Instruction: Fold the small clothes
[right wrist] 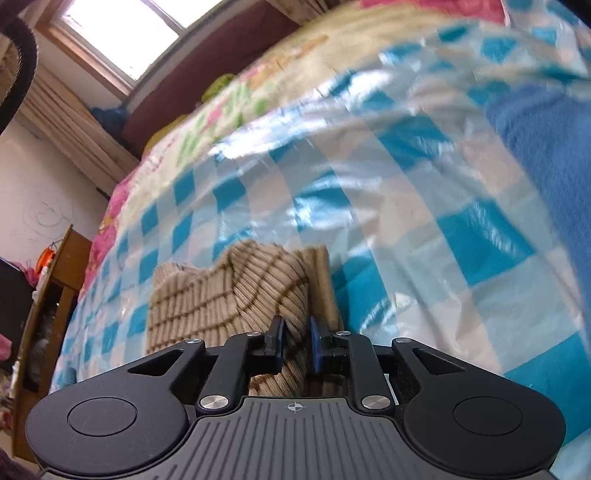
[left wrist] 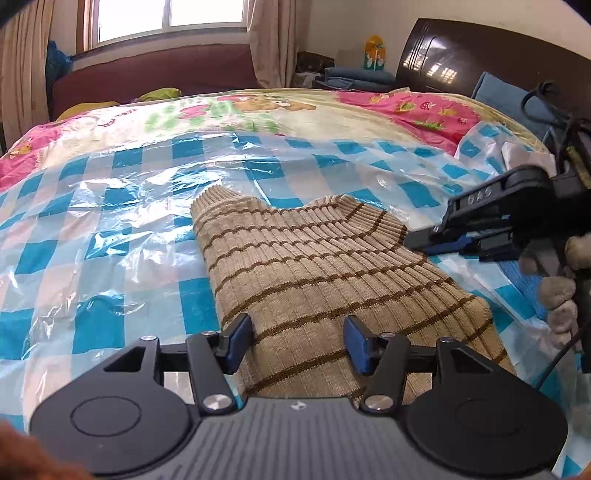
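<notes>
A beige ribbed knit garment with thin brown stripes (left wrist: 314,273) lies on a bed covered by a blue-and-white checked plastic sheet (left wrist: 110,206). My left gripper (left wrist: 298,343) is open, its blue-padded fingers spread over the garment's near end. My right gripper (right wrist: 296,347) is shut on a raised fold of the same garment (right wrist: 266,288) and lifts it off the sheet. The right gripper also shows in the left wrist view (left wrist: 454,240), at the garment's right edge.
A blue cloth (right wrist: 546,166) lies on the bed to the right. A dark headboard (left wrist: 461,55) stands at the far right, a window (left wrist: 166,18) and curtains behind. A wooden cabinet (right wrist: 48,295) stands left of the bed.
</notes>
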`<state>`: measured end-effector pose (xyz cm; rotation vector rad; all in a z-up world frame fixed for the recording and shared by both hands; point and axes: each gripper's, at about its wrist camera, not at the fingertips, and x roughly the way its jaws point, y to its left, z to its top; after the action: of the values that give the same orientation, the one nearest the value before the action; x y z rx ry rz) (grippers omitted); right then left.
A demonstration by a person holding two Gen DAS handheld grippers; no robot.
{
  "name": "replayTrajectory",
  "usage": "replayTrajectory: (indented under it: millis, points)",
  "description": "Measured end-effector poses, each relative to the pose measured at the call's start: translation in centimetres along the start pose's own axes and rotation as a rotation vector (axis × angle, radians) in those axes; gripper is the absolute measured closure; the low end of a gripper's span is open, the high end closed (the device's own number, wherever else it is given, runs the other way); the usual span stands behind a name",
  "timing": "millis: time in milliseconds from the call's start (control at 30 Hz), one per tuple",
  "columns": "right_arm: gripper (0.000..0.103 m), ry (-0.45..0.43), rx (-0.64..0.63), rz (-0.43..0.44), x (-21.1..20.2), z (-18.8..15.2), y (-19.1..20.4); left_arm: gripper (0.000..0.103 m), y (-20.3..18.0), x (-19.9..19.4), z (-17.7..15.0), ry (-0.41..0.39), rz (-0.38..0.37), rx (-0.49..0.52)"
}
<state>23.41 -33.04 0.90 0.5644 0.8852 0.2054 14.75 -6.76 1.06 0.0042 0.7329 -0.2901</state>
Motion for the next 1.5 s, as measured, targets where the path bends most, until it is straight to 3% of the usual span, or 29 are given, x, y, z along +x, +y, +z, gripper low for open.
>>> replayTrajectory:
  millis: [100, 267, 367, 667, 833, 967, 1000, 1167, 1300, 1500]
  points:
    - [0.070, 0.005, -0.009, -0.014, 0.6, 0.7, 0.4, 0.045, 0.0, 0.0, 0.0, 0.002, 0.002, 0.002]
    - [0.070, 0.050, -0.023, -0.059, 3.3, 0.9, 0.4, 0.045, 0.0, -0.3, 0.1, -0.010, 0.008, 0.000]
    - [0.092, 0.033, -0.002, -0.021, 2.8, 0.7, 0.0, 0.044, 0.2, -0.2, 0.3, -0.017, 0.017, 0.002]
    - [0.095, 0.005, 0.065, -0.029, 2.3, -0.2, -2.2, 0.038, 0.9, 1.2, 0.2, -0.003, 0.010, -0.026]
    - [0.095, -0.018, -0.020, -0.037, 2.4, 0.7, 0.1, 0.038, 0.8, 1.2, 0.3, -0.014, 0.025, -0.033]
    - [0.091, 0.023, -0.048, -0.082, 3.8, 1.0, 0.4, 0.036, 0.7, 1.3, 0.2, -0.004, 0.046, -0.044]
    - [0.087, 0.019, -0.059, -0.087, 3.6, 0.9, 0.6, 0.035, 0.7, 1.4, 0.2, 0.002, 0.049, -0.045]
    - [0.087, -0.034, -0.121, -0.107, 0.9, 0.3, 1.9, 0.036, 0.7, 0.7, 0.3, 0.008, 0.053, -0.065]
    - [0.086, -0.062, -0.226, -0.122, -1.7, -1.4, 3.5, 0.036, 0.9, 0.1, 0.2, 0.014, 0.058, -0.072]
    - [0.082, 0.012, -0.317, -0.127, -2.3, -5.0, 4.2, 0.035, 1.0, 0.2, -0.4, 0.060, 0.059, -0.096]
